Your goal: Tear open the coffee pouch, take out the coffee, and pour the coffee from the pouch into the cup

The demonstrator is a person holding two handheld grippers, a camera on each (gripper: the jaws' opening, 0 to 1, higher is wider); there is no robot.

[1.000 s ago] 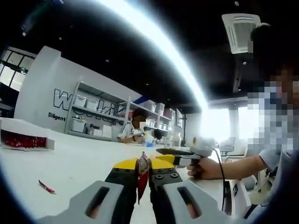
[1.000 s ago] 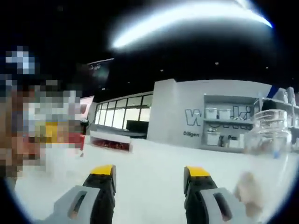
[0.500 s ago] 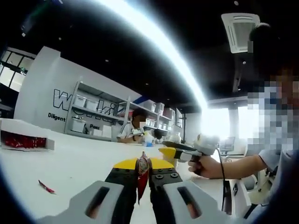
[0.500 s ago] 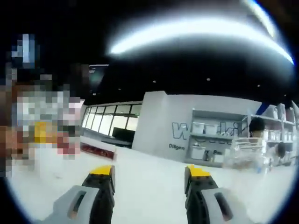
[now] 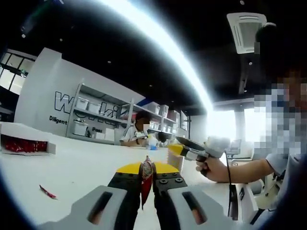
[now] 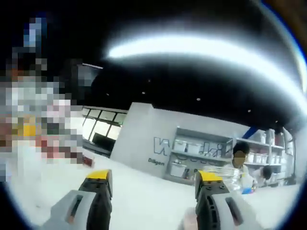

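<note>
Left claw point(image 5: 147, 184) clenched on the red coffee pouch point(image 5: 146, 178), upright between its jaws. Right claw point(image 6: 153, 191) released, grasping nothing, and seen at 3 o'clock in the left gripper view. Step looks like tearing: next, right claw pinches the pouch top.

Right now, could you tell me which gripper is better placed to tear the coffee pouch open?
The right gripper: it is open and free beside the pouch, while the left gripper is shut on the red coffee pouch, holding it upright above the white table.

White box point(image 5: 26, 139) on table point(image 5: 81, 163); shelving point(image 5: 98, 120) behind.
</note>
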